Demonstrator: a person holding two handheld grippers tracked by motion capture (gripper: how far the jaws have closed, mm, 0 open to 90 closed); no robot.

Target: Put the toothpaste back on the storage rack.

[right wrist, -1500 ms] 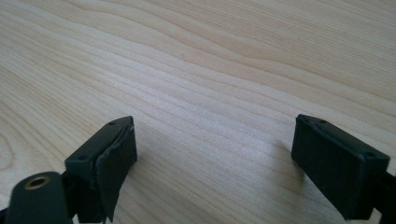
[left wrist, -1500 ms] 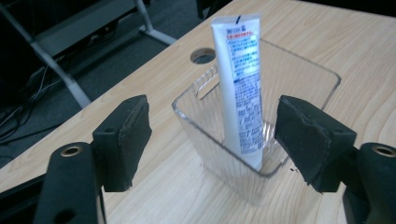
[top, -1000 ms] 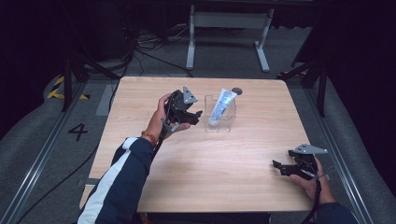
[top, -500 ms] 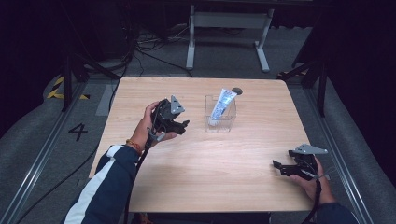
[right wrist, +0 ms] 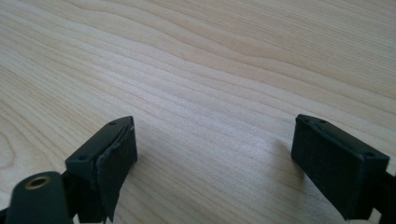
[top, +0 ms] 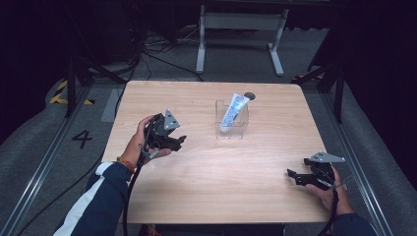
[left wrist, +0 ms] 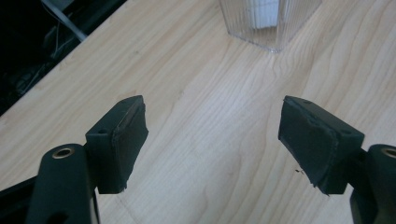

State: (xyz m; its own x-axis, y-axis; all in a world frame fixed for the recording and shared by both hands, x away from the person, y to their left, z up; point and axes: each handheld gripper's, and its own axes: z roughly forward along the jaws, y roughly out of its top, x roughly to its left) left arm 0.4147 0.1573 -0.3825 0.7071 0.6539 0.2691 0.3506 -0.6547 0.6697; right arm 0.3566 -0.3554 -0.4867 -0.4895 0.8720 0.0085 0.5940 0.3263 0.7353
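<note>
You are holding the left gripper (top: 169, 140) over the wooden table (top: 211, 196), to the left of the clear plastic box (top: 232, 124) and well apart from it; its jaws are standing wide open with nothing between them, and in the left gripper view (left wrist: 212, 140) only bare wood is lying in the gap, with the ribbed wall of the box (left wrist: 271, 23) rising just ahead and a little to the right. Your left hand (top: 142, 142) is wrapping around the gripper's body, and its cable is trailing down past your striped sleeve (top: 96, 206). The tube (top: 233, 109) is standing tilted inside the box, its top leaning toward the far right above the rim; a small dark round thing (top: 250, 95) is lying just behind the box, and I cannot tell what it is. You are resting the right gripper (top: 297, 176) low at the near right of the table, far to the right of the box and nearer to you; in the right gripper view (right wrist: 215, 158) its jaws are also gaping, empty, just above the wood.
</note>
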